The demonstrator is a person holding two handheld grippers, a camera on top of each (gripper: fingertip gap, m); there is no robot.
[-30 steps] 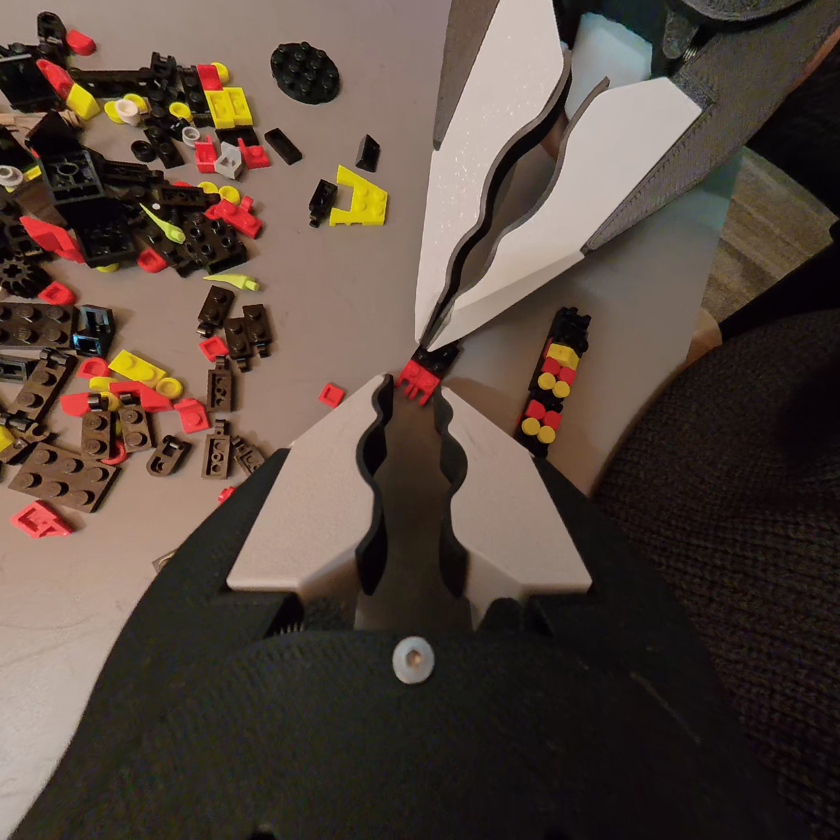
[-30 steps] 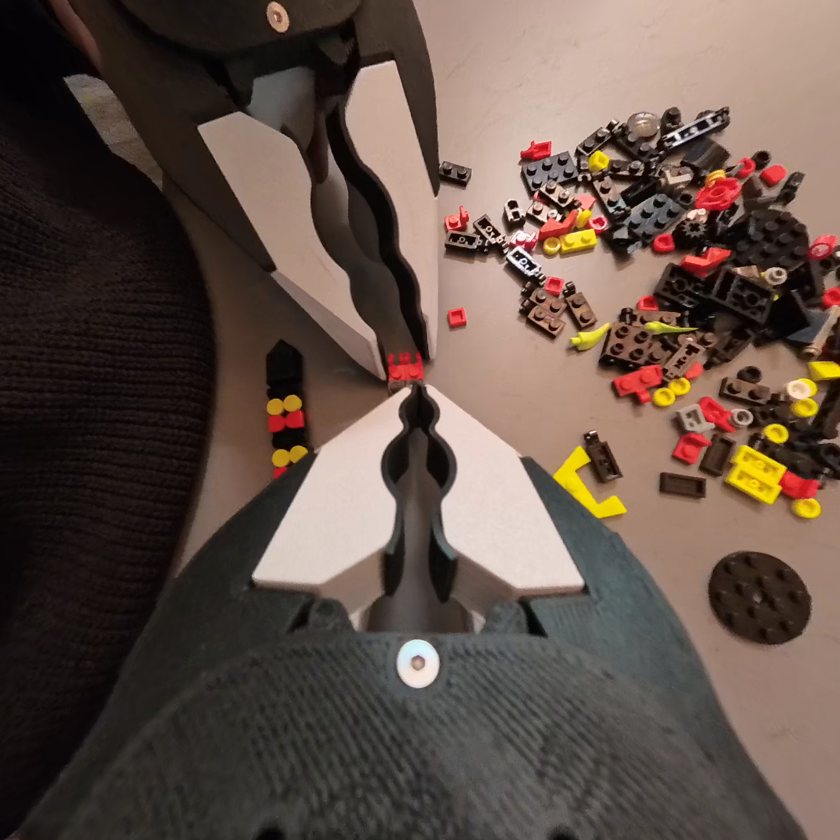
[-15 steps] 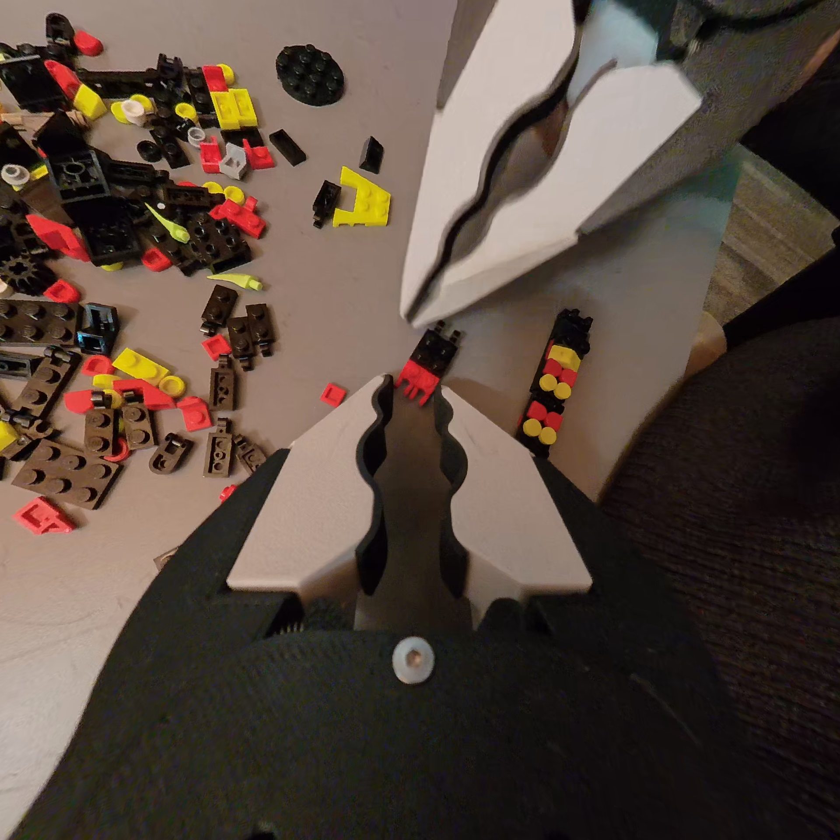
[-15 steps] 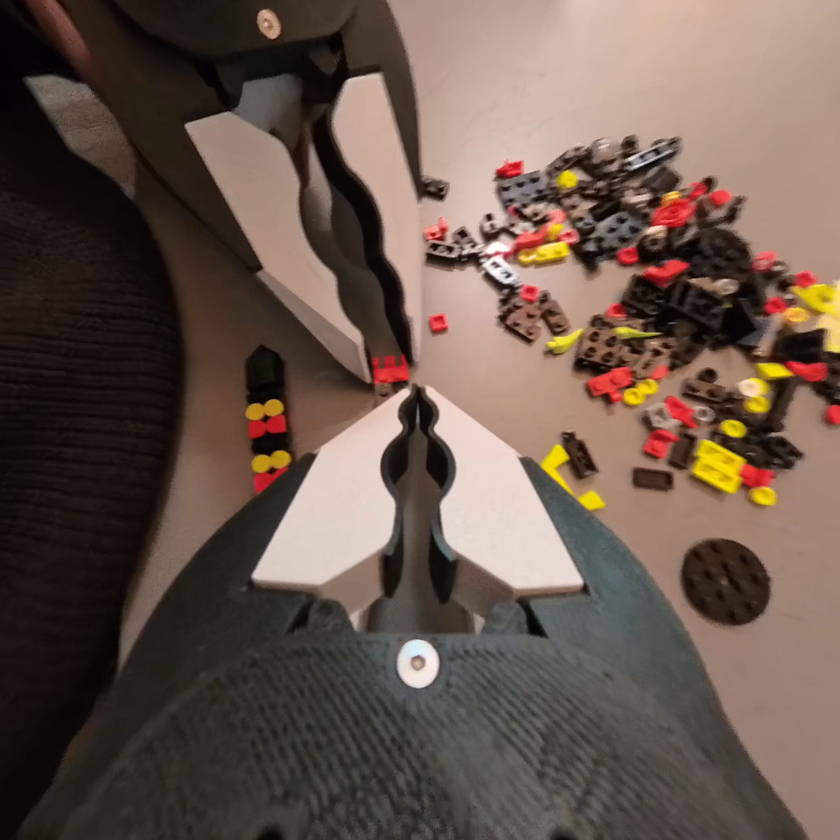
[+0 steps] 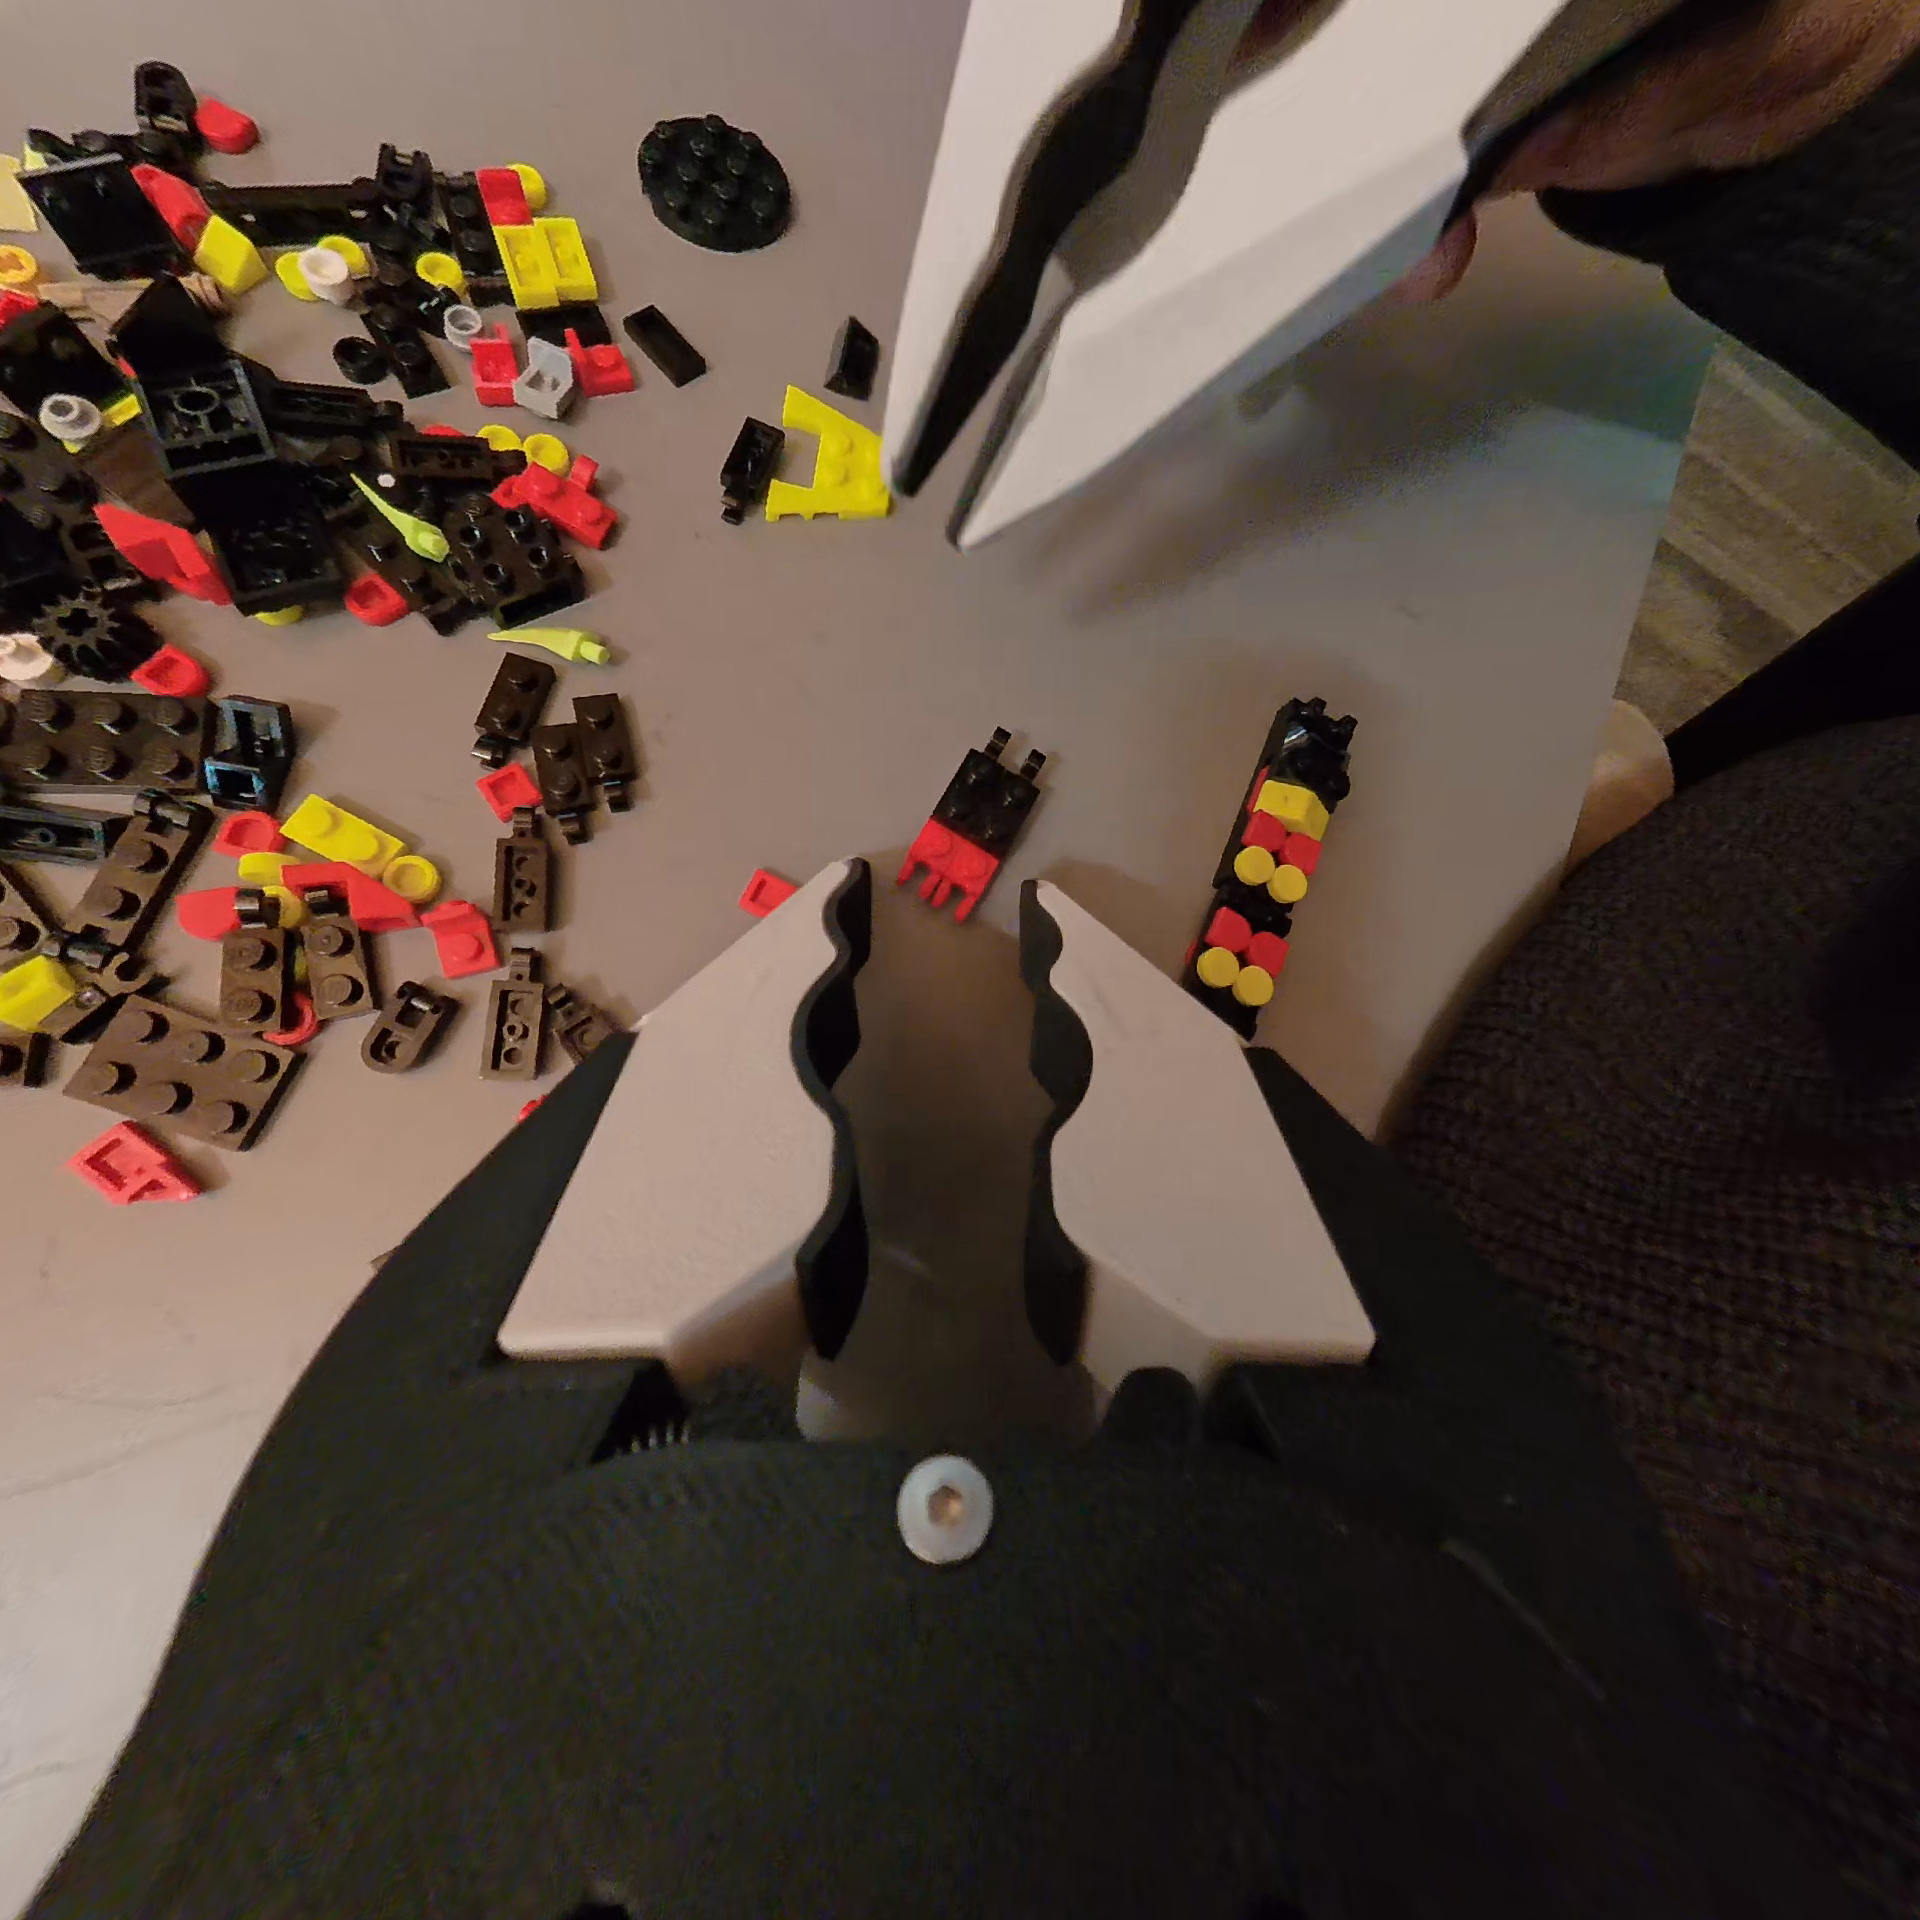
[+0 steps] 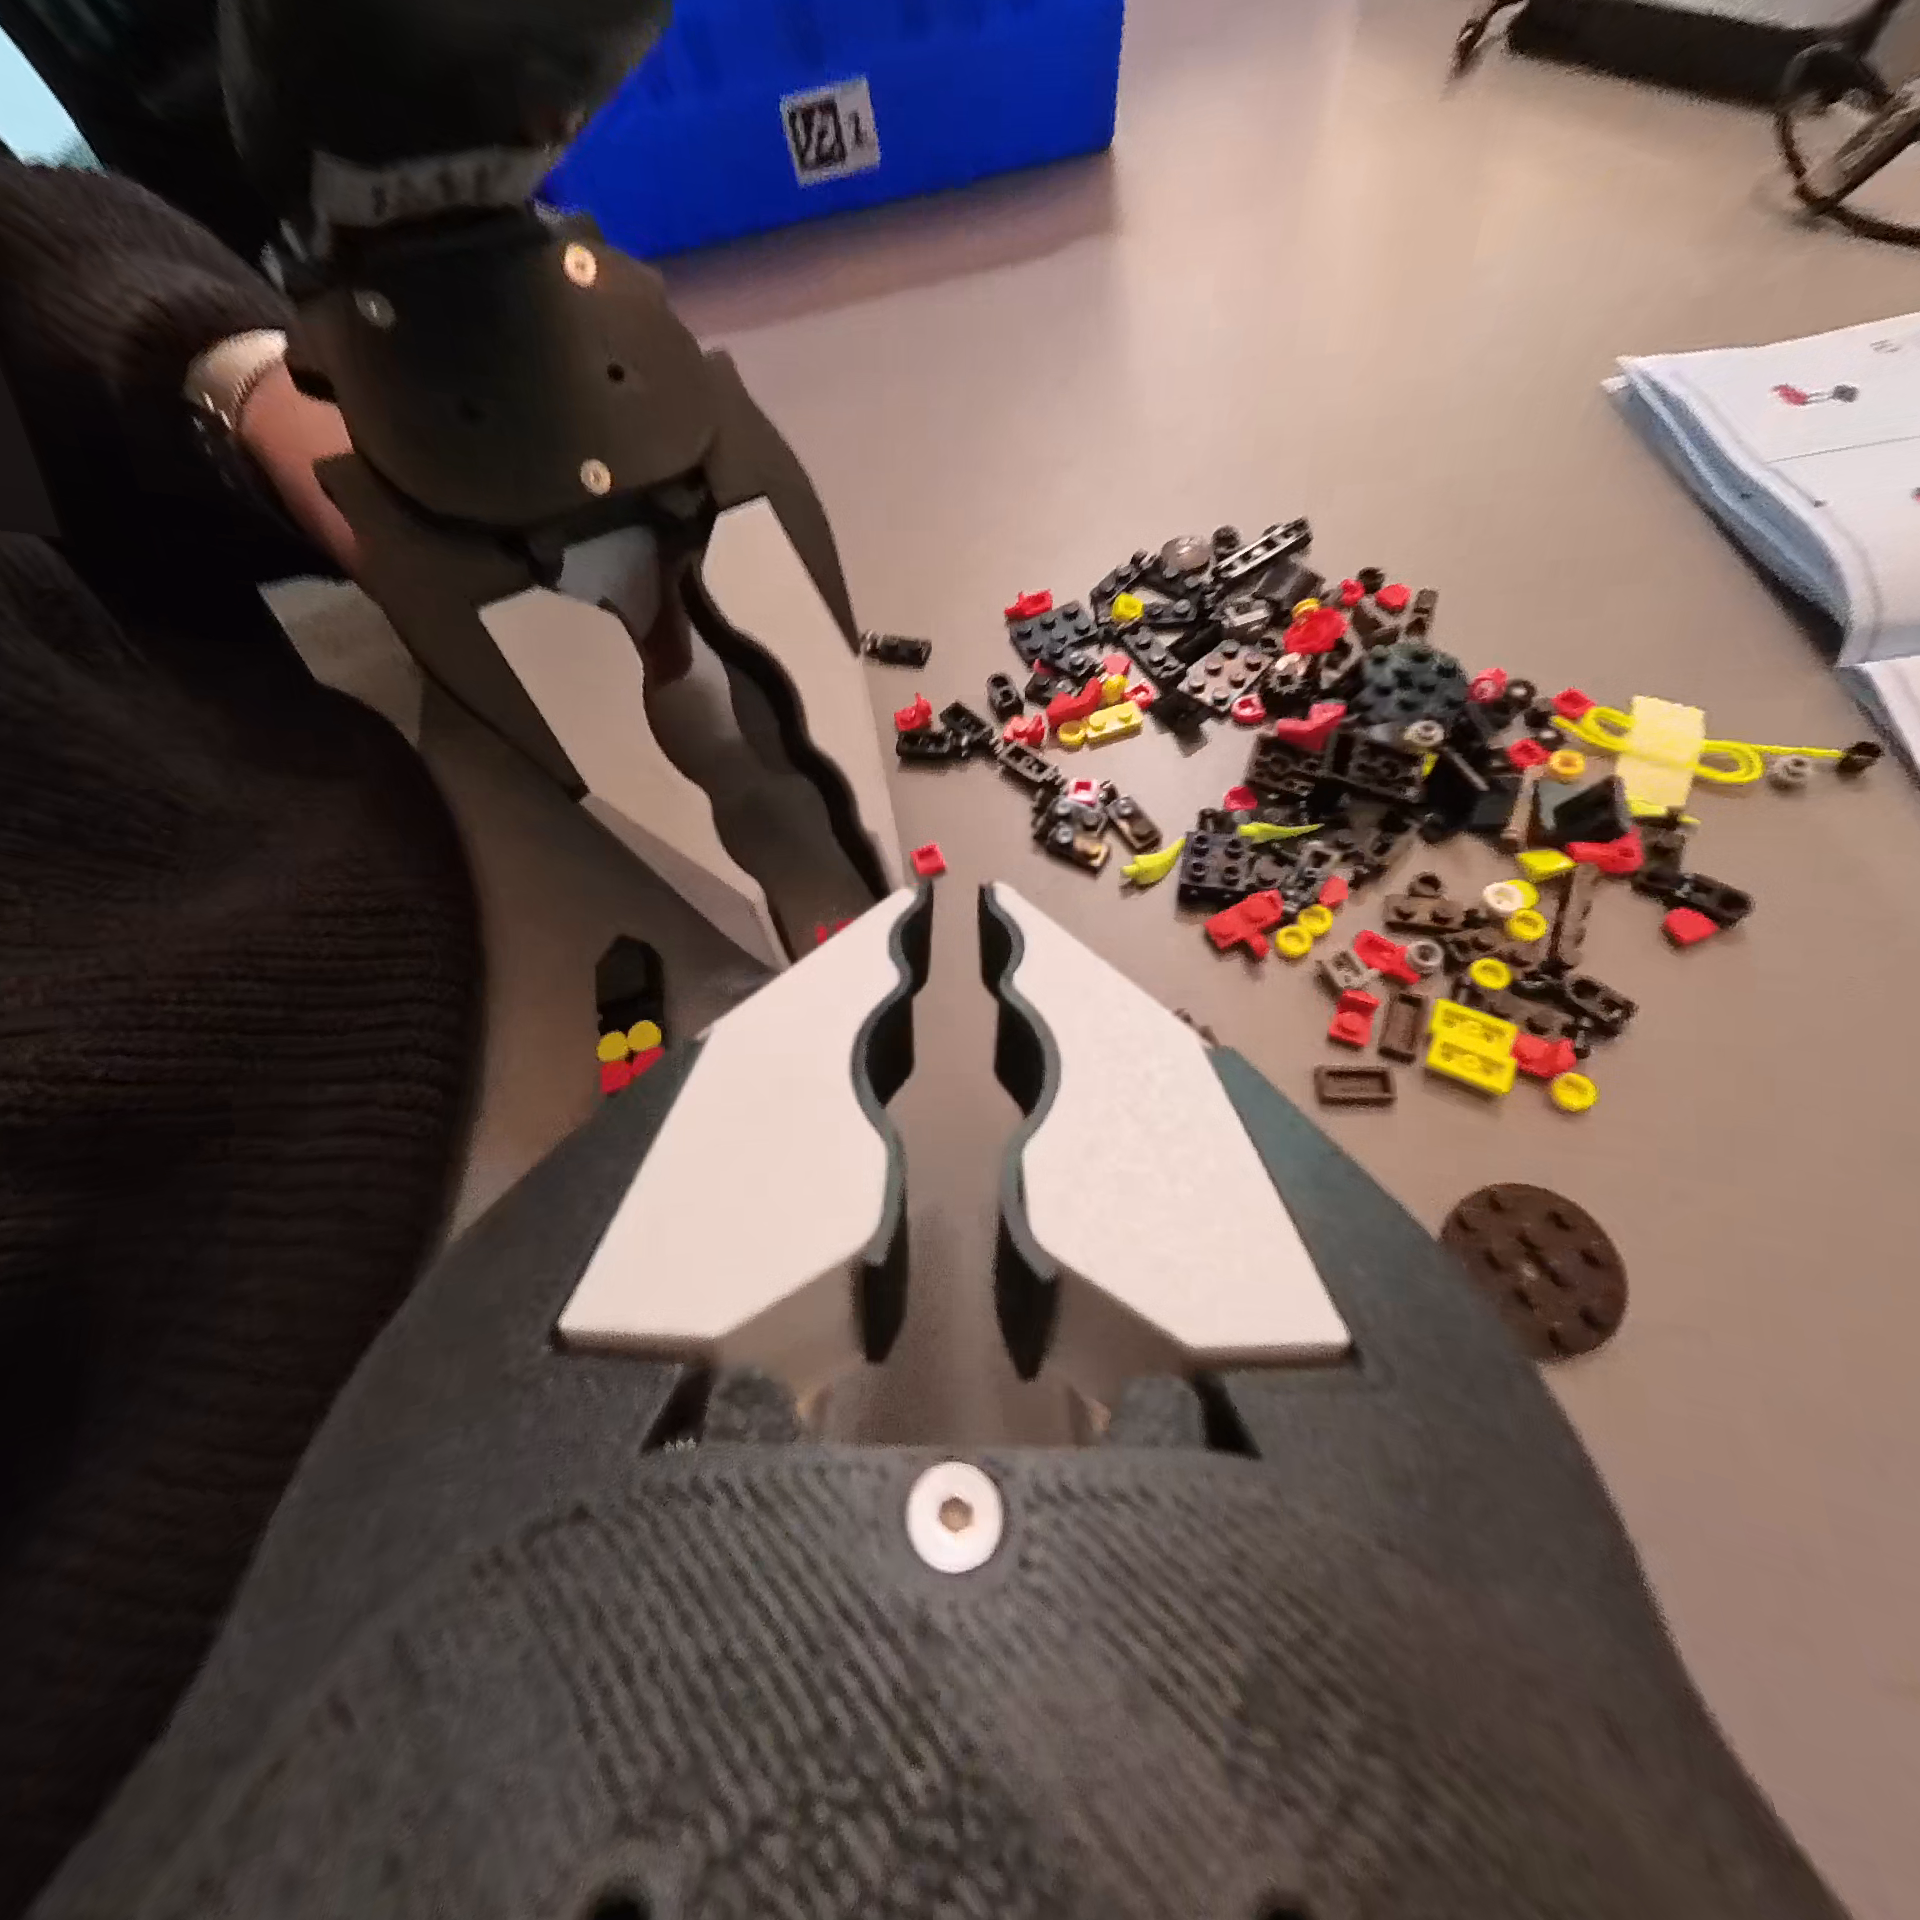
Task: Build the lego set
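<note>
Left gripper low over the worktop, jaws apart and empty. Red-and-black piece flat on the worktop just ahead of the left tips, red end nearest them, perhaps touching, black clip end pointing away; long axis roughly in line with the gripper, leaning slightly right. Right gripper lifted well clear, jaws slightly apart, nothing between them; in the left wrist view its tips hang beyond the piece, close to a yellow wedge. Finished strip of black, red and yellow lying just right of the piece, near the worktop edge, almost parallel to it. Loose pile spread to the left, round black plate farther off, booklet and blue bin at the far side in the right wrist view. Left gripper clearly nearer: likely a short push forward to straddle the red end across its narrow width. Risk: nudging the piece away instead.
</note>
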